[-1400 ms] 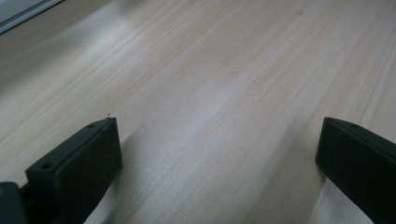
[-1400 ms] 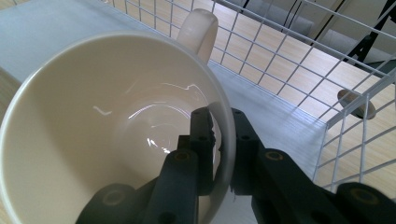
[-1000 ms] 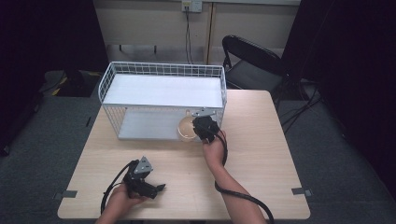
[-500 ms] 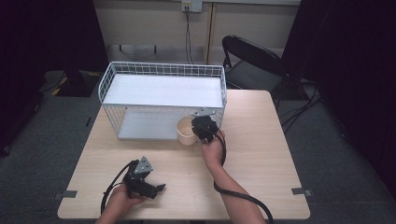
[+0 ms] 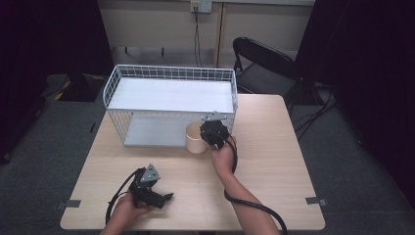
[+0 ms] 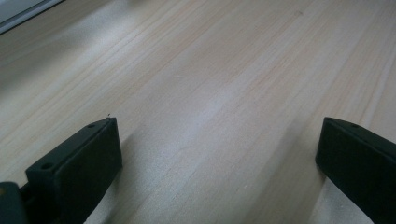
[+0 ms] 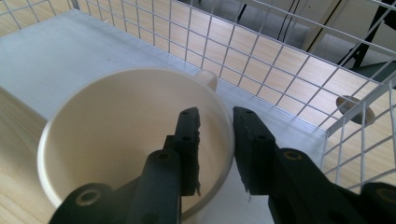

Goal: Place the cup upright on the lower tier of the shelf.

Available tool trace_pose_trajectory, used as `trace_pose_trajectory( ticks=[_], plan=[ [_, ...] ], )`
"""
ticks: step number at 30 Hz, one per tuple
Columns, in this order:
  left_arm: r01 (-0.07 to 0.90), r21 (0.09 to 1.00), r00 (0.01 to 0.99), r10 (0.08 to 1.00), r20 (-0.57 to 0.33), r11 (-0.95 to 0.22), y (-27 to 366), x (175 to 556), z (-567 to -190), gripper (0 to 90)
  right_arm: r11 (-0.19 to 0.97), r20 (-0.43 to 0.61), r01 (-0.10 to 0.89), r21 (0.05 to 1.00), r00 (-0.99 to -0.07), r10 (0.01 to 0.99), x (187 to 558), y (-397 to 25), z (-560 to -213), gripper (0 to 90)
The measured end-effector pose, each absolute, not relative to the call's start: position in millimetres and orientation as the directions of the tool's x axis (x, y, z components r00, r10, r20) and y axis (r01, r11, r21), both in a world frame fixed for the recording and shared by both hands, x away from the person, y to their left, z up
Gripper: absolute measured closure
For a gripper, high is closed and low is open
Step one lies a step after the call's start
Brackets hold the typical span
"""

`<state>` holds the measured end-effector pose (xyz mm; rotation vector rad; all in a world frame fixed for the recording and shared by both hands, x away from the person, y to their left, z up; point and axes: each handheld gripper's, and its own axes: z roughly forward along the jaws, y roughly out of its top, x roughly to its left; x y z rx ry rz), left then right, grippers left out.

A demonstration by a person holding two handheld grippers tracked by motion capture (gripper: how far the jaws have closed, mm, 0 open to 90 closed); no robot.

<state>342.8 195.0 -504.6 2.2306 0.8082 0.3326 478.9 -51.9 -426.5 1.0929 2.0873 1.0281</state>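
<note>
- Cup (image 5: 196, 137): at the wire rack's (image 5: 171, 73) 5 o'clock corner, on the bench (image 5: 274, 161).
- Right gripper (image 7: 215, 122): jaws pinching the cup's wall; transfer apparently midway.
- Left gripper (image 5: 164, 197): jaws spread, idle at 7 o'clock.

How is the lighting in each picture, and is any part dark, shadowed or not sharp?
High view: the table is evenly lit, the room around it very dark. Left gripper view: soft shadows beside the left tool, and the wood's far part is slightly blurred. Right gripper view: the cup is sharp, with little glare.
</note>
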Motion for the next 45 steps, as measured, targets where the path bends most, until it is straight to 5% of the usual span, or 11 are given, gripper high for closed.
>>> trace_pose_trajectory(
  ticks=[7,19,45],
  plan=[
    [0.451,0.713,0.769,0.639,-0.005,-0.537,195.0,342.8,-504.5,0.0,0.368,-0.118,0.417,0.831,-0.514,0.850,477.4,-50.9,-425.4,64.1],
    [0.450,0.713,0.769,0.639,-0.005,-0.537,195.0,342.8,-504.6,0.0,0.325,-0.040,0.447,0.833,-0.538,0.842,470.4,-51.5,-417.2,34.1],
    [0.450,0.713,0.769,0.639,-0.005,-0.537,195.0,342.8,-504.6,0.0,0.307,0.031,0.460,0.833,-0.593,0.805,447.8,-59.1,-395.7,15.6]
  ],
)
